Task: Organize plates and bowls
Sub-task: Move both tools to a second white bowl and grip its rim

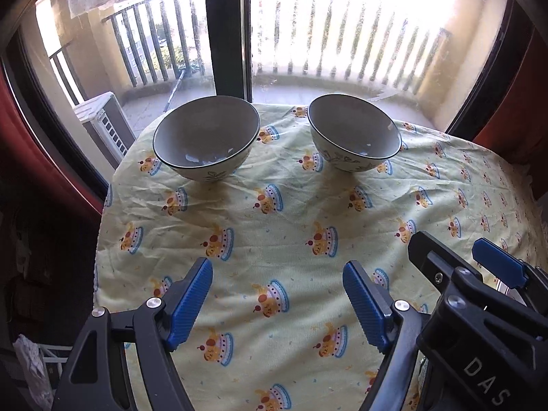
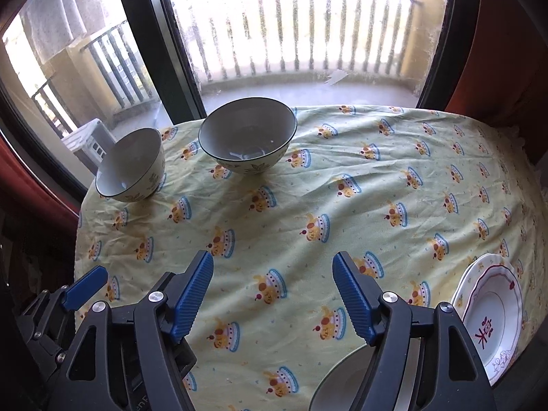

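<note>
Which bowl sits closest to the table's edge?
The left bowl, by the table's left edge; the other bowl sits further in.

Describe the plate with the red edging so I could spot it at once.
On the yellow cartoon-print tablecloth, look to the near right edge, far from the two grey-lined bowls by the window. The white scalloped plate there has a red line border and a red character printed inside.

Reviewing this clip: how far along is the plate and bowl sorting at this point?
Early or midway, apparently. Done: two white plates with red trim lie stacked at the near right of the yellow patterned tablecloth. In hand: nothing; the left gripper and right gripper are both open and empty. Left: two grey-lined ceramic bowls stand apart at the far edge, unstacked. A partly hidden grey dish sits under the right gripper.
</note>
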Motion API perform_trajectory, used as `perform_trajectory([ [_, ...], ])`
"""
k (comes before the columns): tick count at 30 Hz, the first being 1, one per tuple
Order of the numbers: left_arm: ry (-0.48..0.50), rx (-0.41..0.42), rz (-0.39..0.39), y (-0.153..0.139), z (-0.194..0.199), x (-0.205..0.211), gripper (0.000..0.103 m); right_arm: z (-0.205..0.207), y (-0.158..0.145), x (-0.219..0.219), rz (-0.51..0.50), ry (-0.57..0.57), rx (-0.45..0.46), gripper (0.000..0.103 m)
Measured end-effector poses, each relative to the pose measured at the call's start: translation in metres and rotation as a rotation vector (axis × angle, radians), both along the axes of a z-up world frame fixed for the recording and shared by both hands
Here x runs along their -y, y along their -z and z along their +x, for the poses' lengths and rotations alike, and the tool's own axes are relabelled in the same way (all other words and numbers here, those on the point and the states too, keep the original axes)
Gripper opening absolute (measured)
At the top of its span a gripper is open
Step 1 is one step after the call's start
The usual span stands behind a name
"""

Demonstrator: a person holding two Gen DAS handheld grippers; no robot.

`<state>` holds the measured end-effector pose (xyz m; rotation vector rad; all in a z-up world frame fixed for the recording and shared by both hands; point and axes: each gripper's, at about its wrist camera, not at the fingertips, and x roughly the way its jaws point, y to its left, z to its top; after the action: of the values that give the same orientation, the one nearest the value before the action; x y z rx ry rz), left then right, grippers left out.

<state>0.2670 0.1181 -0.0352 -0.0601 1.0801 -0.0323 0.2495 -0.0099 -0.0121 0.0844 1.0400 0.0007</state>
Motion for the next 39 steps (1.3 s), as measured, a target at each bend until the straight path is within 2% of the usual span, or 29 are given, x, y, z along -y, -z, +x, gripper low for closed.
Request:
perform_trajectory([
  [4,-0.016,0.014,-0.006,-0.001,0.017,-0.022,0.080,0.015,-0.002,-0.022,0.012,-0.001,0.021,0.075],
  [10,-0.044,0.043,0.025,-0.005,0.042,-0.052,0.080,0.043,-0.005,-0.054,0.036,-0.016,0.049,0.075],
  [17,-0.062,0.051,0.043,0.006,0.075,-0.076,0.080,0.076,-0.001,-0.083,0.031,-0.005,0.068,0.075],
  [29,-0.057,0.106,0.079,0.023,0.124,-0.096,0.071,0.123,0.014,-0.115,0.017,-0.011,0.096,0.075],
  [39,-0.080,0.080,0.059,0.046,0.157,-0.110,0.067,0.159,0.038,-0.129,0.042,0.022,0.084,0.074],
])
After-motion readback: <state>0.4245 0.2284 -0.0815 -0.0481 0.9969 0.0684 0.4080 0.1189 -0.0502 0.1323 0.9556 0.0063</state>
